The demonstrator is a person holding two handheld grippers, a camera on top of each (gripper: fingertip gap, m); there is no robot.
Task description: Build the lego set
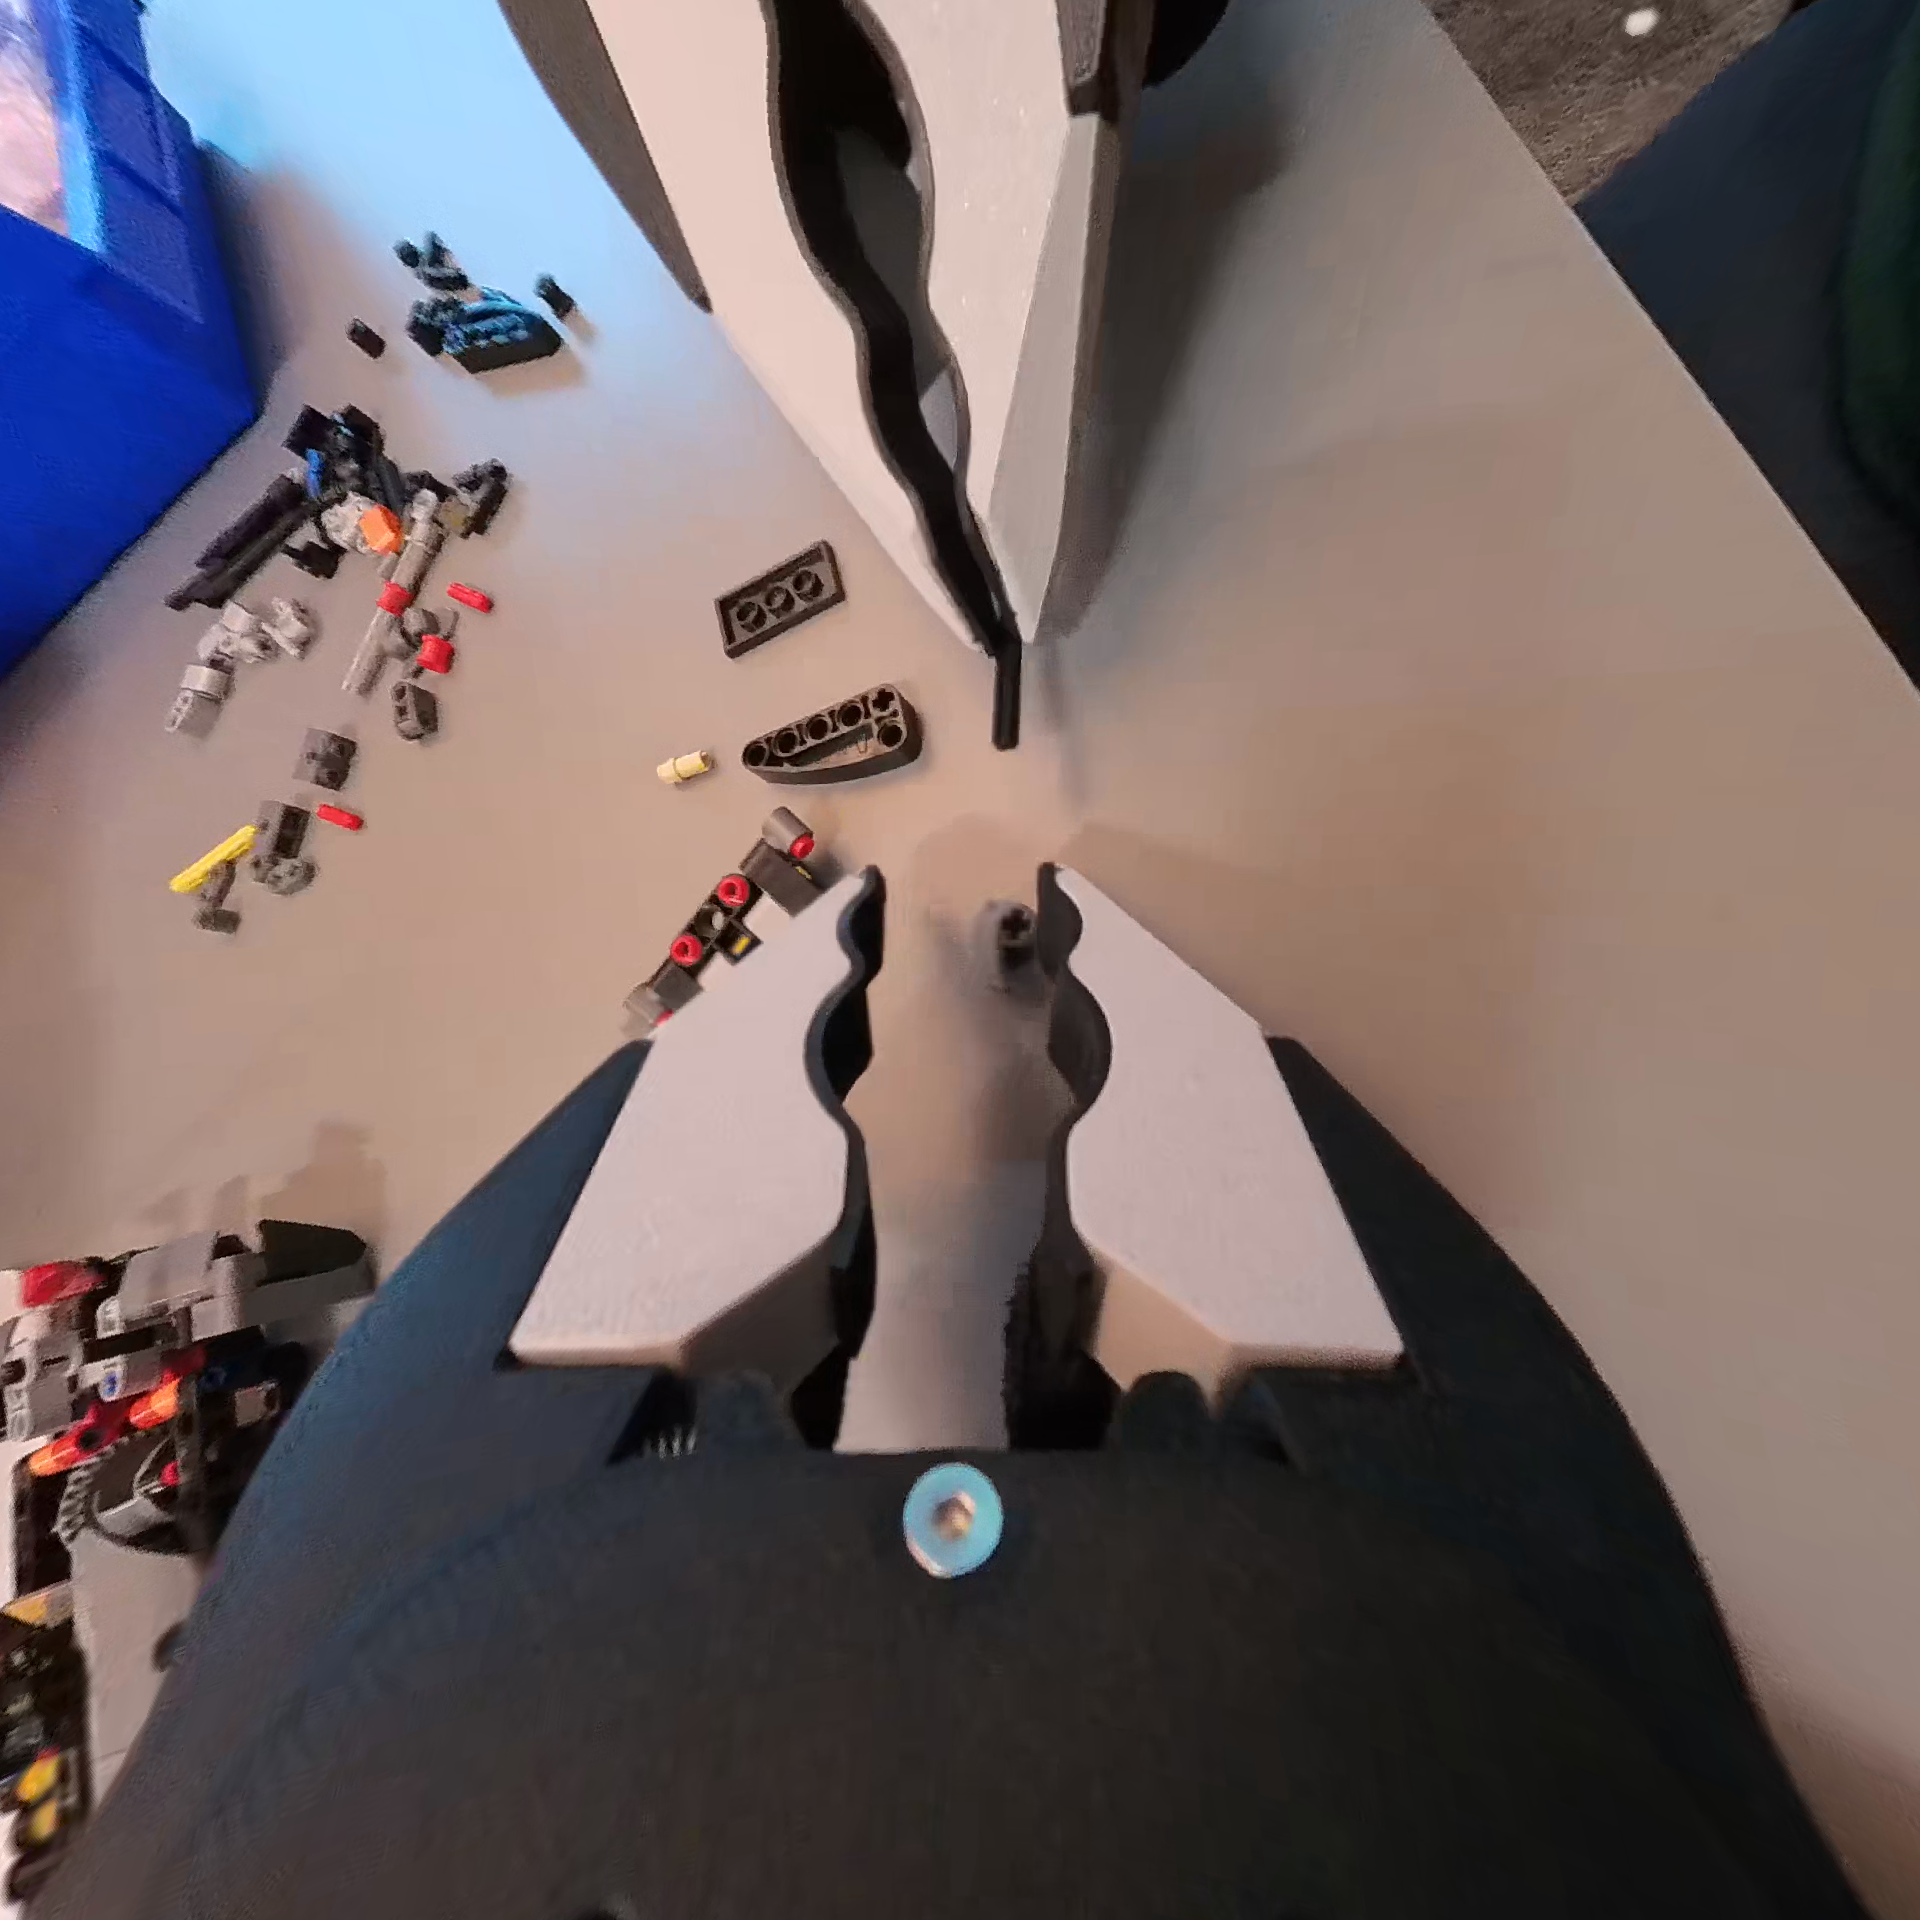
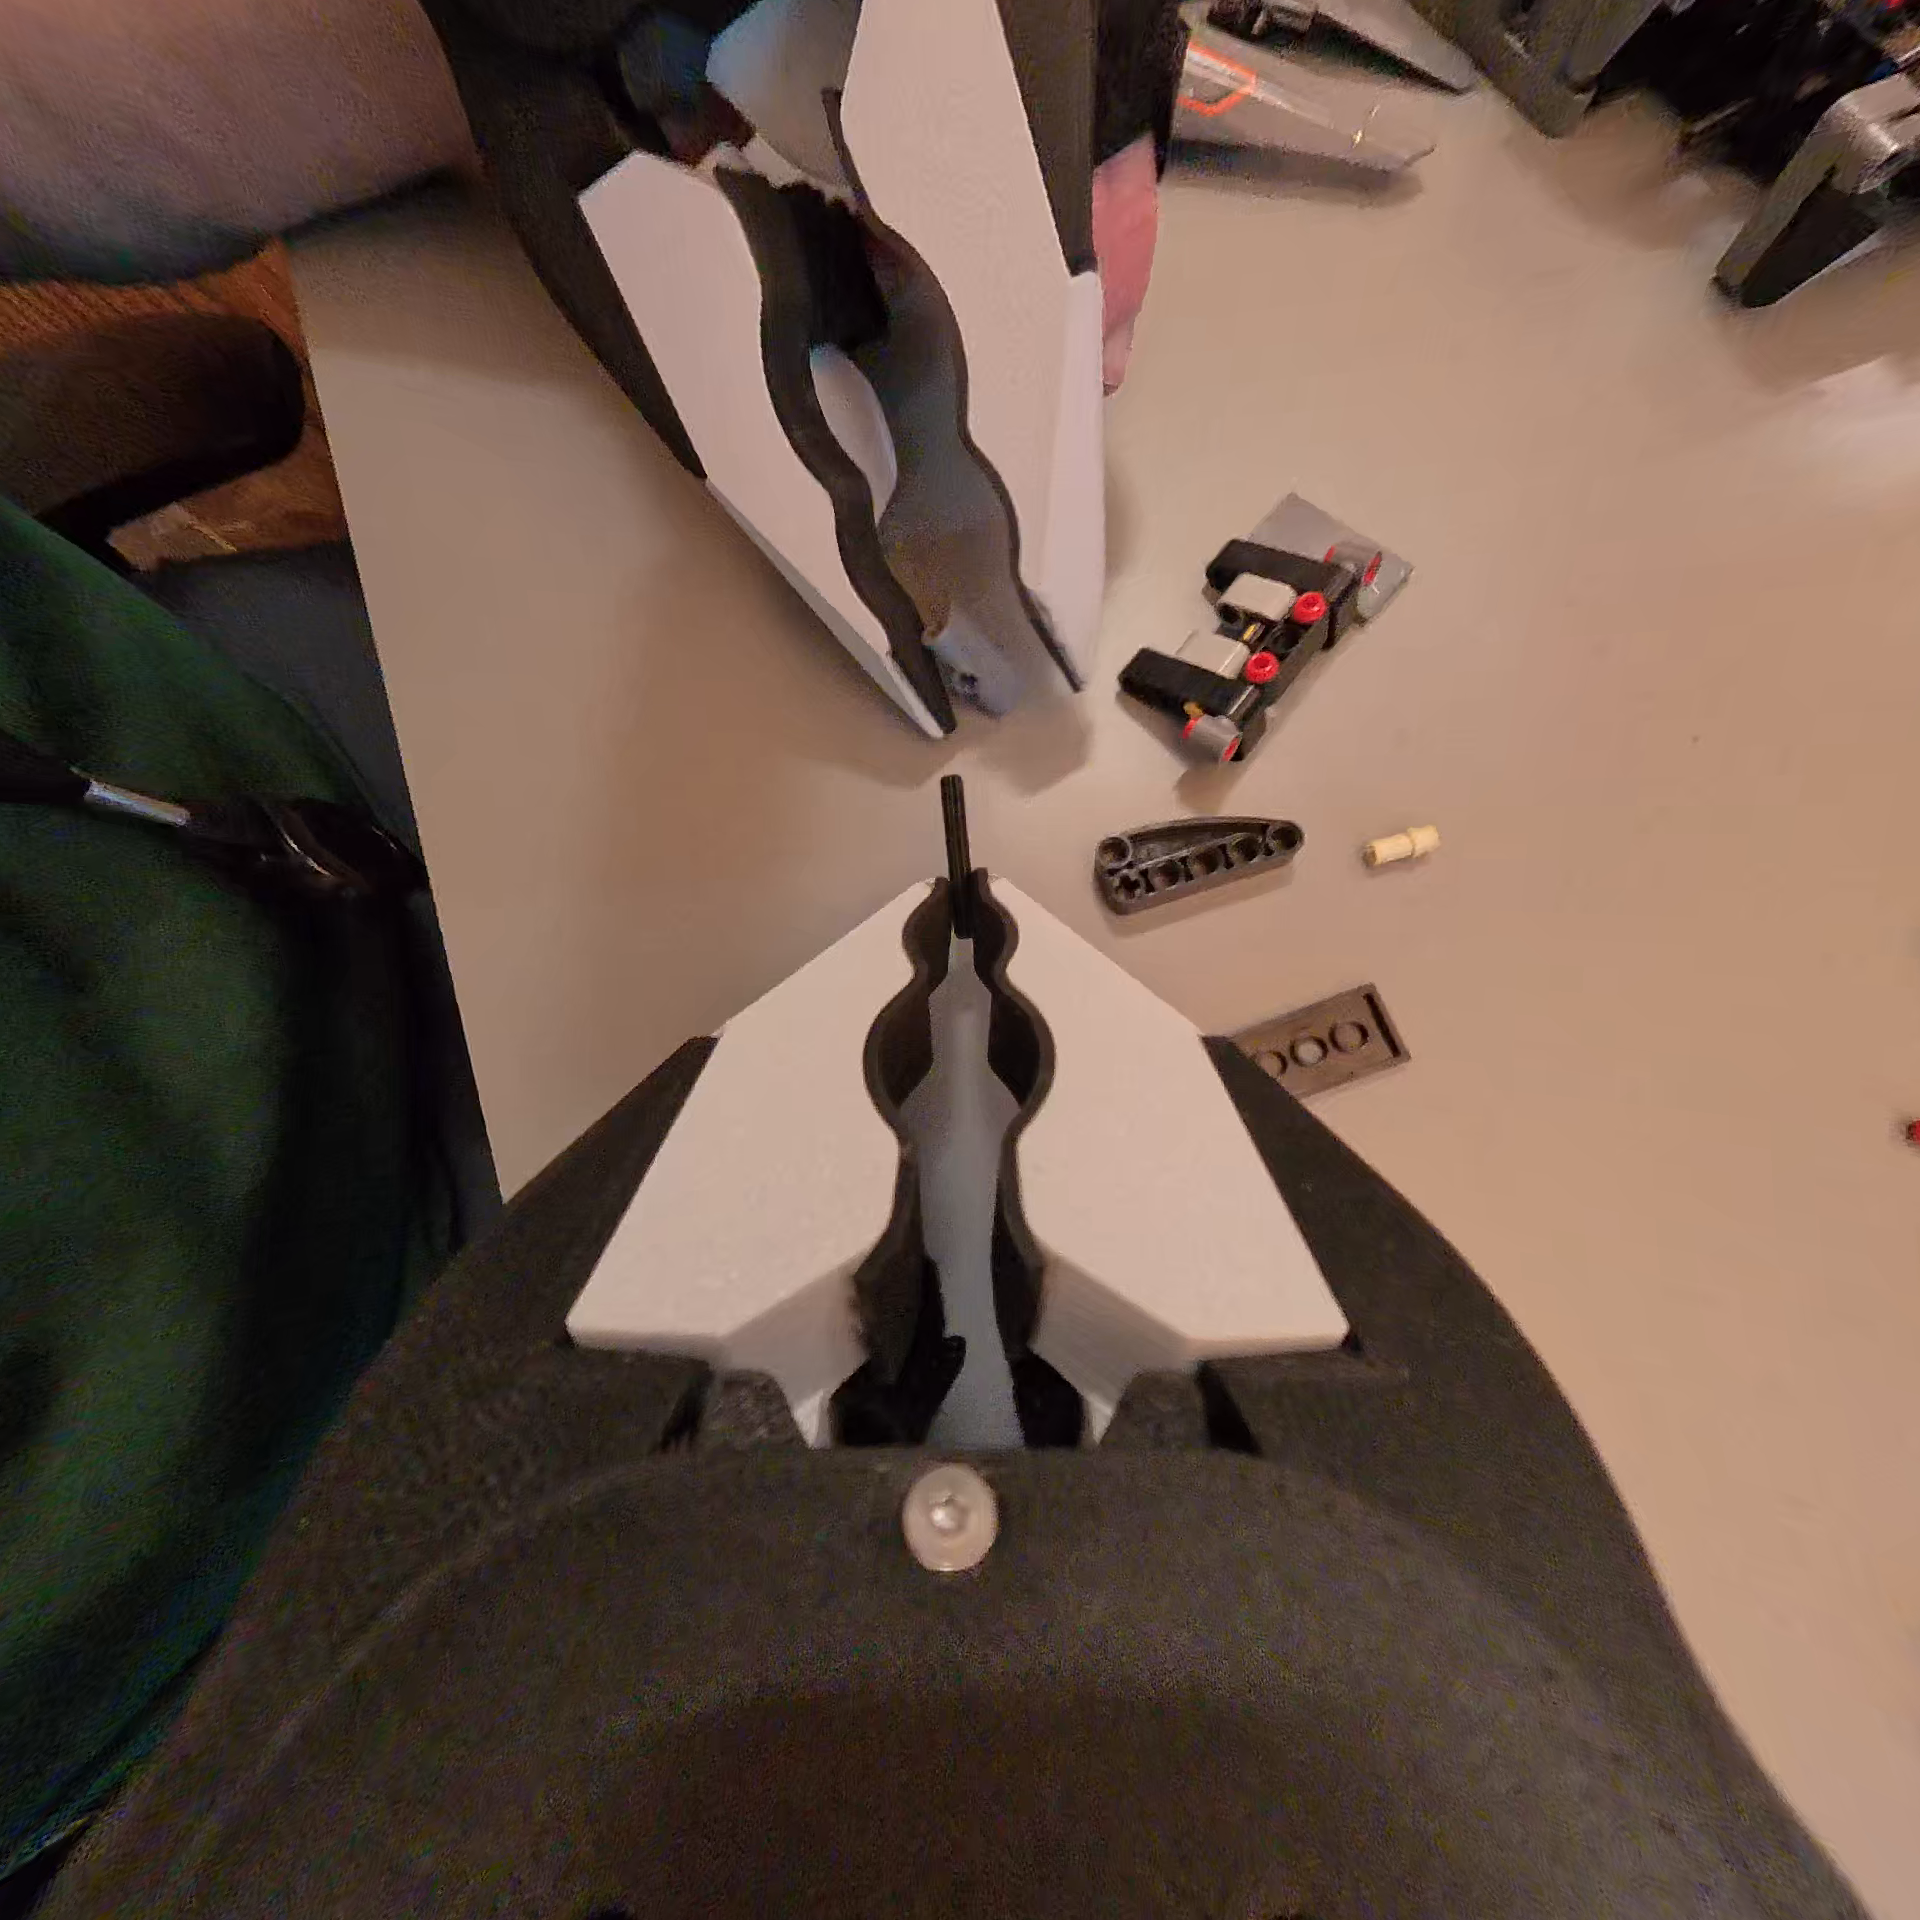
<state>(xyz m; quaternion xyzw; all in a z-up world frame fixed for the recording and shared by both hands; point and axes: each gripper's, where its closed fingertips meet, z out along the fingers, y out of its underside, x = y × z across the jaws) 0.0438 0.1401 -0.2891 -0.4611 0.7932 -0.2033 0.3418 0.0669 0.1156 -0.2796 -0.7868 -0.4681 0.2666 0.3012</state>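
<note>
My right gripper (image 2: 961, 888) is shut on a thin black axle (image 2: 952, 847) that sticks out past its tips. In the left wrist view this gripper (image 1: 1003, 634) comes down from the top, and the axle (image 1: 1006, 707) points at my left gripper (image 1: 961, 878). A small grey connector (image 1: 1010, 935) with a cross hole sits between the left jaws, against the right finger. In the right wrist view the left gripper (image 2: 1003, 701) holds the connector (image 2: 971, 665) at its tips, just beyond the axle's end. A small gap separates axle and connector.
On the beige table (image 1: 1351, 727) lie a black curved beam (image 1: 836, 732), a tan pin (image 1: 686, 767), a dark plate (image 1: 779, 611) and a black sub-assembly with red pins (image 2: 1257, 644). Loose parts (image 1: 343, 582) and a blue box (image 1: 94, 416) lie at the left. A person's green clothing (image 2: 156, 1039) is at the table edge. There is about 4 cm between the tips of the two grippers. About 7 cm separates my right fingertips from the dark plate (image 1: 779, 611). It turns up in the right wrist view (image 2: 1308, 1042) as well.
</note>
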